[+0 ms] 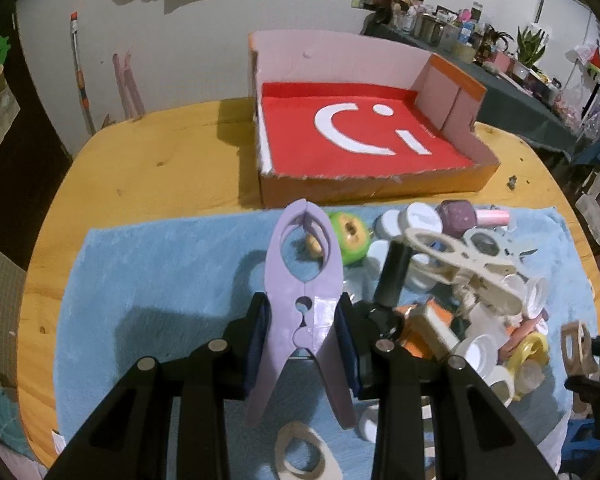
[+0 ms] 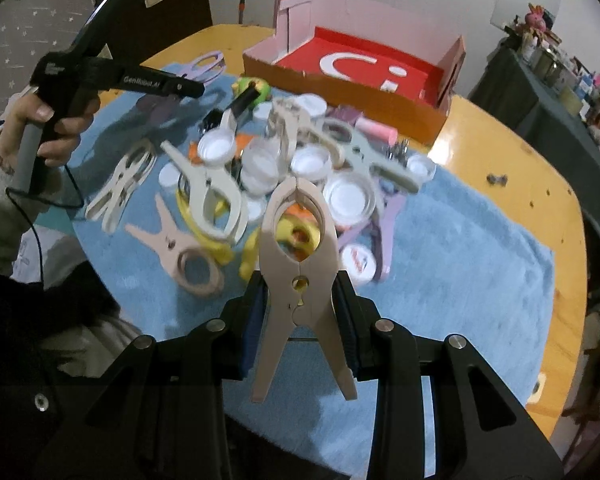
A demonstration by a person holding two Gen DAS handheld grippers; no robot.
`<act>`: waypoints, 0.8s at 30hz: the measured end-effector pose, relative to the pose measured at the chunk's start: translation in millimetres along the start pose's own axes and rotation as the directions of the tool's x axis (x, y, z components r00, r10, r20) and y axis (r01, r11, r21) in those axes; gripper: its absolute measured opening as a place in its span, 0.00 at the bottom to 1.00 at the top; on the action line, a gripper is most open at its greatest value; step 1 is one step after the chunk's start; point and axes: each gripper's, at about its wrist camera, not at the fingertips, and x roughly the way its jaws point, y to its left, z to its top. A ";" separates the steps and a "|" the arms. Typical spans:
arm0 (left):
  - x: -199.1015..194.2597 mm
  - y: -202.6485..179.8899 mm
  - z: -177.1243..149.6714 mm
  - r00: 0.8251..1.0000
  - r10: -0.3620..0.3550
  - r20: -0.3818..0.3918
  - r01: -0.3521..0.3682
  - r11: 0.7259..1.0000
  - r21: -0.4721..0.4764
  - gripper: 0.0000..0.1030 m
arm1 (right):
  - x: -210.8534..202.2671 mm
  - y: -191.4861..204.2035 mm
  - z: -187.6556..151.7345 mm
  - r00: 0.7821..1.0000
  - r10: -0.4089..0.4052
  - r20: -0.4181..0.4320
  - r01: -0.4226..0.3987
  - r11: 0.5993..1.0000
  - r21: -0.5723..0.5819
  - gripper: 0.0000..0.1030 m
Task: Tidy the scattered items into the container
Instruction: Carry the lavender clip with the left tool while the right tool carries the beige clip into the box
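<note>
Both tongs are clamped at the pivot of a clothes peg — the left tongs (image 1: 303,332) on a purple peg (image 1: 302,280), the right tongs (image 2: 300,312) on a beige peg (image 2: 297,240) — light, stiff, smooth plastic held above the blue towel (image 1: 147,280), short of the red-lined box (image 1: 364,140).

Dim indoor light is casting soft shadows on the tabletop (image 1: 147,152); fisheye edges are bending and darkening, with slight blur.
</note>
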 end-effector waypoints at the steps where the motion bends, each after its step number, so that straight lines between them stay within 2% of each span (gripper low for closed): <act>1: -1.0 -1.4 1.7 1.000 0.000 0.003 0.000 1.000 0.003 0.34 | 0.6 -1.2 5.4 1.000 0.006 0.000 -0.006 1.000 -0.001 0.31; 15: -5.4 -22.7 58.3 0.999 -0.007 0.051 0.005 1.000 0.028 0.34 | 1.6 -15.5 92.3 0.998 0.018 0.063 -0.017 1.000 -0.015 0.31; 24: 14.9 -36.3 113.0 1.000 -0.012 0.019 0.012 0.999 0.041 0.34 | 25.1 -43.9 158.7 0.998 0.026 0.059 -0.028 0.999 0.036 0.31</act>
